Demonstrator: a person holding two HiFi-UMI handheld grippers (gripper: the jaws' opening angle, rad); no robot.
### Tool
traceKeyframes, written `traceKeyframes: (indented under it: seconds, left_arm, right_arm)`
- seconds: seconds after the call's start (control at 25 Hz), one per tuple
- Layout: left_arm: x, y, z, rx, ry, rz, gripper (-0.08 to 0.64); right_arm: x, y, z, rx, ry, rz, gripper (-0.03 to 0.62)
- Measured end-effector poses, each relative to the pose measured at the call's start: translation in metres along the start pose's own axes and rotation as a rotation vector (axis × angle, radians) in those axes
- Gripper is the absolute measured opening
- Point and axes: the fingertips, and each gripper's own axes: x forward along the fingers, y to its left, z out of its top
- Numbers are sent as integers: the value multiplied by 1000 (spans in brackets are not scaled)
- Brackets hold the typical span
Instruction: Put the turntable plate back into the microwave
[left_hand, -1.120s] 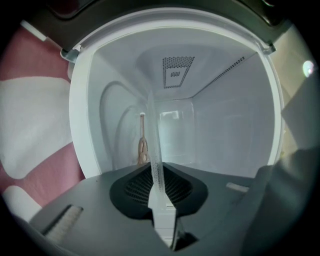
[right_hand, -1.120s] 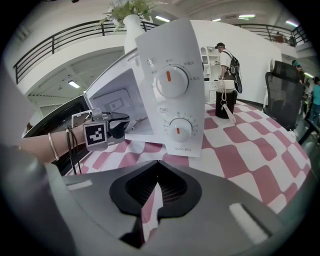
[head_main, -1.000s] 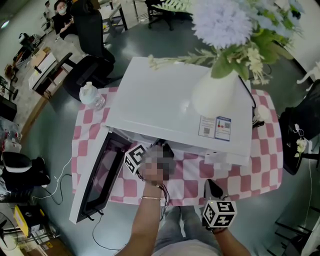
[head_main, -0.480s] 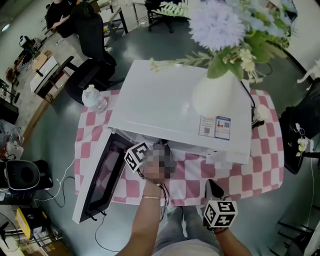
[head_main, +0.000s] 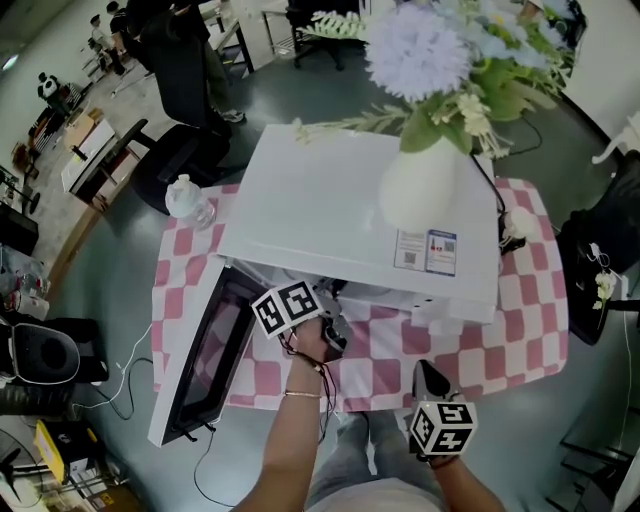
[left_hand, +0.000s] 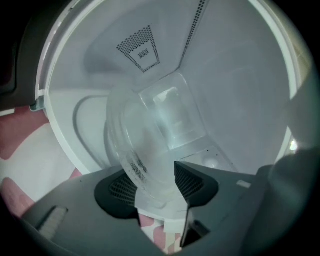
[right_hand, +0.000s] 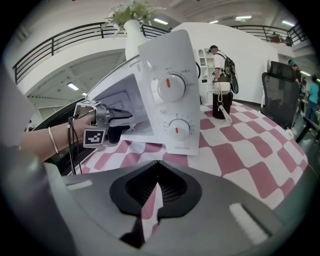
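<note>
The clear glass turntable plate stands tilted on its edge inside the white cavity of the microwave, its lower rim between my left gripper's pads. My left gripper reaches into the microwave's mouth; its jaws are opening and stand wide, no longer squeezing the rim. The right gripper view shows that left gripper at the opening from the side. My right gripper hangs shut and empty over the table's near edge, pointing at the microwave's dial panel.
The microwave door hangs open to the left. A white vase of flowers stands on the microwave. A water bottle sits at the back left of the pink checked tablecloth. Office chairs and a person are beyond.
My left gripper has rolled at the microwave's mouth, so its marker cube now shows two faces. The right gripper has kept still.
</note>
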Motion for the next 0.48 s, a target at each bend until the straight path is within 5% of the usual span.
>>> traceKeyframes:
  seconds: [0.48]
  left_arm:
    - [-12,7,-15,246,171,128,230]
  right_arm:
    - [-3,6,-7,1,0,17,9]
